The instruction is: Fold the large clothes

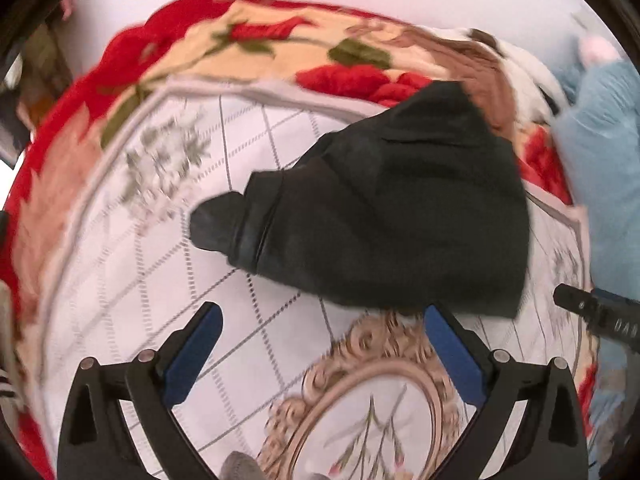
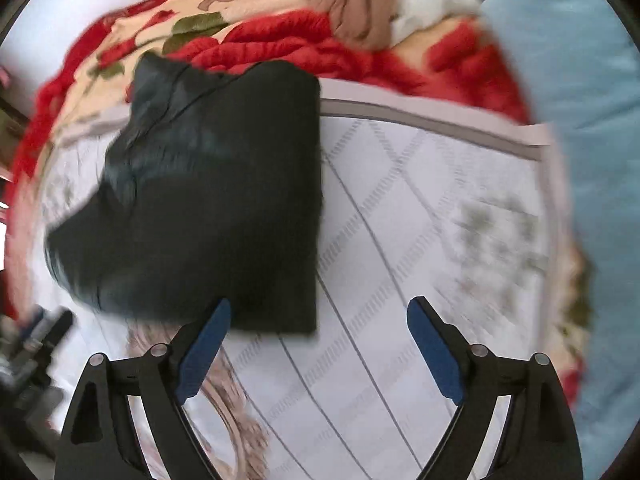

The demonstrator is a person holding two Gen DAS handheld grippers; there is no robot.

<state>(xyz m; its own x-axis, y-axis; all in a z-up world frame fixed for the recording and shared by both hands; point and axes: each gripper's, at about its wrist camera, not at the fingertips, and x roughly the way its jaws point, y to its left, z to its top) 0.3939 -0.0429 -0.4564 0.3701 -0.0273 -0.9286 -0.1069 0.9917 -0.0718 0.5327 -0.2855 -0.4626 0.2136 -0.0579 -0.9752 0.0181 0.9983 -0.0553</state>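
The dark garment (image 1: 384, 208) lies folded into a compact block on the white patterned sheet (image 1: 160, 248), its far edge touching the red floral blanket (image 1: 248, 40). Bare sheet lies open to either side. The left gripper (image 1: 322, 312) and the right gripper (image 2: 319, 308) both hold their fingers spread wide, gripping nothing, just short of the garment's near edge

Black claw (image 1: 322, 312) frames, blue pads (image 2: 434, 350), silver pins.
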